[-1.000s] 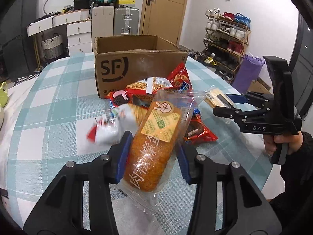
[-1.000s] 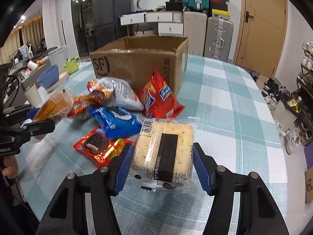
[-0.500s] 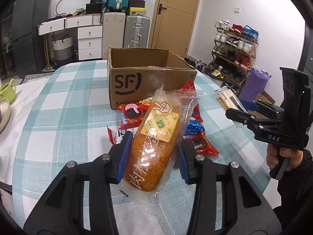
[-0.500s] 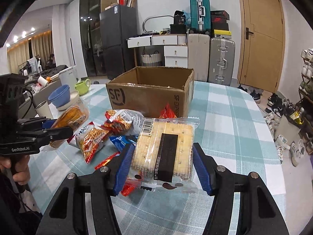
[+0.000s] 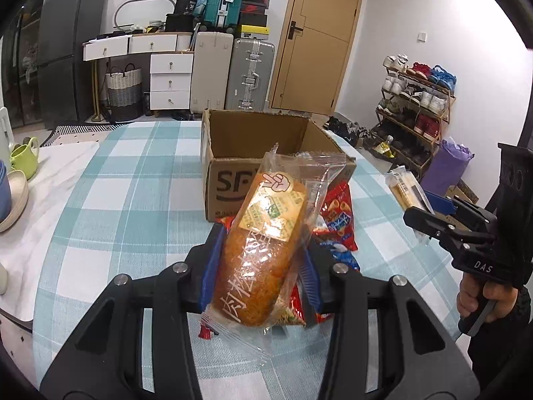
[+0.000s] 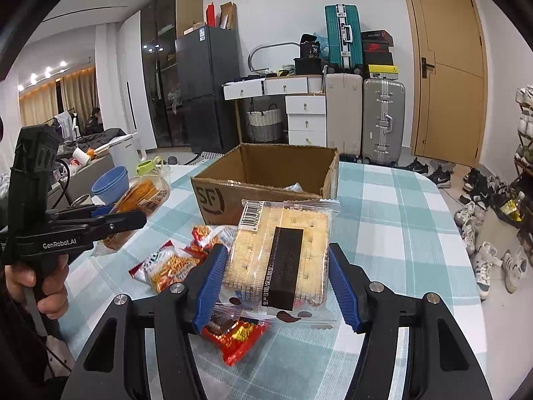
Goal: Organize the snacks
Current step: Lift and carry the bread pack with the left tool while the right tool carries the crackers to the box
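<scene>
Both carrying: left tool grips bread, right tool crackers; next, release over box

The box logo is partly covered by the held bread pack. Loose snack packets are half hidden behind the cracker pack. At nine o'clock, the stacked bowls are cut by the frame edge.
</scene>
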Tool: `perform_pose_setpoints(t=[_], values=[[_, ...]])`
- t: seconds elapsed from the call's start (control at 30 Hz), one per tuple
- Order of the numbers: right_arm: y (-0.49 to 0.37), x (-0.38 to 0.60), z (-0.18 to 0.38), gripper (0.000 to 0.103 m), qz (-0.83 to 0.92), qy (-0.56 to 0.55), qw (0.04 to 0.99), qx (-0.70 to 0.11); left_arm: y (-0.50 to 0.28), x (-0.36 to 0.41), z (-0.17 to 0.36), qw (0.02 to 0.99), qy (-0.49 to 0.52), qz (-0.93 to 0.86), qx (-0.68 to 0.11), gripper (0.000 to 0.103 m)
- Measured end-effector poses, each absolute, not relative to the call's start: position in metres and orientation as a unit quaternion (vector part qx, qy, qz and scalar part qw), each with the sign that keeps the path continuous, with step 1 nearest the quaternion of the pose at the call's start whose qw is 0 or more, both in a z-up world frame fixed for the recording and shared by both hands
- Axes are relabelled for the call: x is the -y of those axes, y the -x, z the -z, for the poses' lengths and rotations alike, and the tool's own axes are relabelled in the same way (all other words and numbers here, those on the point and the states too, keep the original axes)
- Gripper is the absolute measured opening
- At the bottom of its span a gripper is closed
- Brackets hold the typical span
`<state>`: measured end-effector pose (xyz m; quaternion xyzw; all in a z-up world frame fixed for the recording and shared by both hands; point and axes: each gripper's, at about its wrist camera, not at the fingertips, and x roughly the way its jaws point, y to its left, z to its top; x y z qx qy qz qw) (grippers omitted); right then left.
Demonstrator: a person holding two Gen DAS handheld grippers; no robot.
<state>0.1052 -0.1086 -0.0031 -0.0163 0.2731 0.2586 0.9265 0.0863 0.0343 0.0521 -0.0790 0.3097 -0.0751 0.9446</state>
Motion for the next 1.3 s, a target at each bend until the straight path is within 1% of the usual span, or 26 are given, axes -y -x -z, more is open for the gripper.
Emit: perform_pose_setpoints(t=[0.67, 1.3], values=[[-0.149, 0.085, -0.035, 0.061, -0.270, 0.004, 0.928, -0.258, -0.151, -0.037, -0.095, 0.949, 0.078, 0.060, -0.299, 0.040], [-0.189, 0.070, -0.035, 0.061, -0.271, -0.004, 0.925, -0.268, -0.226, -0.039, -0.085, 0.946, 0.074, 0.047, -0.313, 0.040]])
